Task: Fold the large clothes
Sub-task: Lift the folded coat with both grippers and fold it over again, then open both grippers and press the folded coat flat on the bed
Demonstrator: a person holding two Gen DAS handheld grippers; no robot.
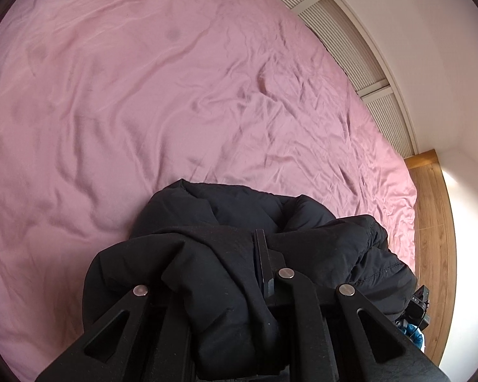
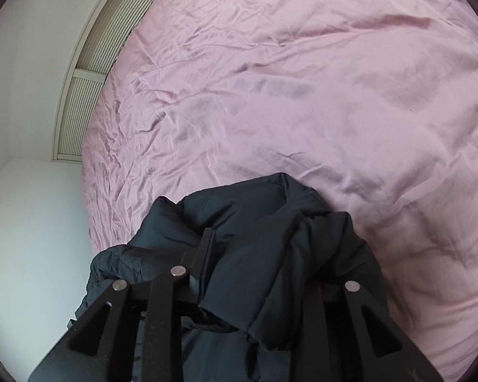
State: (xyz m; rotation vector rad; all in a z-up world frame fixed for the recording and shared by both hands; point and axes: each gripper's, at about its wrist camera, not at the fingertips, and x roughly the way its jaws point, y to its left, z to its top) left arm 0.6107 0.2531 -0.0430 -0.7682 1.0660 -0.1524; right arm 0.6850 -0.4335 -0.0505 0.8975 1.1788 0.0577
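A black padded jacket (image 1: 220,222) hangs bunched over my left gripper (image 1: 235,254), held above the pink bed sheet (image 1: 143,95). The left gripper is shut on a thick fold of it; one finger (image 1: 264,261) shows, the other is buried in fabric. The same jacket (image 2: 271,222) drapes over my right gripper (image 2: 235,254), which is shut on another fold. Its left finger (image 2: 204,251) shows and the right one is hidden under the cloth. The jacket's lower part hangs out of sight below both grippers.
The wrinkled pink sheet (image 2: 302,95) covers the whole bed. A slatted white panel (image 1: 350,47) and white wall run along the bed's far edge. Wooden floor (image 1: 433,222) lies beside the bed, with a small dark device (image 1: 419,305) on it. A white surface (image 2: 32,222) stands left of the bed.
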